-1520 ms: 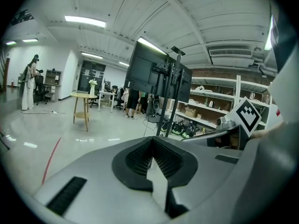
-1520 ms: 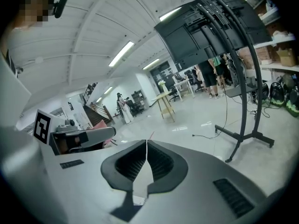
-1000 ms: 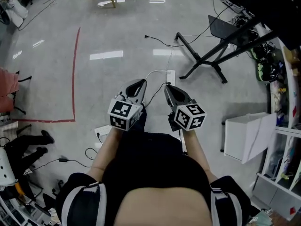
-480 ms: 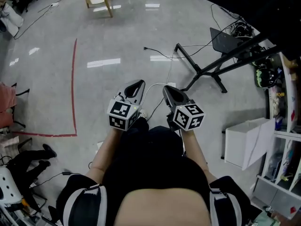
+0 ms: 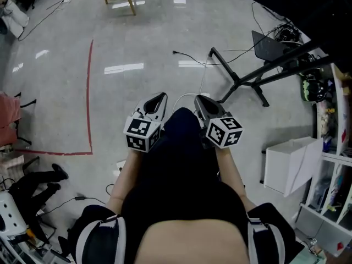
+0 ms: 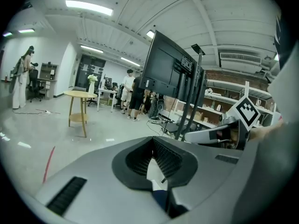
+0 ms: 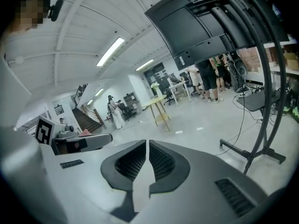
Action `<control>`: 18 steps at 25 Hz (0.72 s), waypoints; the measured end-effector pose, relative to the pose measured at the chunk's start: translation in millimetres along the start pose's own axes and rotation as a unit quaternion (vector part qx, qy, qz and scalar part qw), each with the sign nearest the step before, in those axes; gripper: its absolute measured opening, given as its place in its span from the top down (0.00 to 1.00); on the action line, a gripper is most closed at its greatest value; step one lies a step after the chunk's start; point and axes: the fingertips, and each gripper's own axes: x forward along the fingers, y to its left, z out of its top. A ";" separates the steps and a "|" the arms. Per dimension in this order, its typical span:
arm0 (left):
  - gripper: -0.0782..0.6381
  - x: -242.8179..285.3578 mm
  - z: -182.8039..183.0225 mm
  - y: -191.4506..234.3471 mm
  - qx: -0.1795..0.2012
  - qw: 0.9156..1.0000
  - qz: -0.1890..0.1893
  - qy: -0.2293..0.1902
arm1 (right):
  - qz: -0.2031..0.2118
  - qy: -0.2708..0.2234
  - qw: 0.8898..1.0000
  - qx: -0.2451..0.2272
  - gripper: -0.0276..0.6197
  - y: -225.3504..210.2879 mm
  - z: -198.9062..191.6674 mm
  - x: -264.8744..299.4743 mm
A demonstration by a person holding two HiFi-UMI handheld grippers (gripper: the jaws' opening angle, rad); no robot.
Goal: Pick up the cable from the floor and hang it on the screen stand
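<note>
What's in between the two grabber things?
In the head view, the person's dark-clothed leg fills the gap between the left gripper and right gripper; just past their tips a white cable curves across the floor.

Bright, even light from ceiling strips (image 6: 88,7), glare patches on floor (image 5: 137,37), fisheye warp w/ dark corners in gripper views.

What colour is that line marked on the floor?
The line is red and turns a corner. The head view shows it best.
</note>
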 end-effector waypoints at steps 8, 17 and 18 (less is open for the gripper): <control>0.88 12.6 8.5 10.1 0.003 1.000 -0.006 -0.007 | -0.004 0.009 1.000 0.000 0.92 -0.1 1.4 14.1; 0.88 34.6 21.1 36.5 -0.005 1.000 0.005 -0.007 | 0.008 0.022 1.000 -0.012 0.92 -9.7 19.1 43.5; 0.88 37.7 22.5 39.4 -0.006 1.000 0.007 -0.007 | 0.010 0.024 1.000 -0.014 0.92 -10.6 20.8 47.8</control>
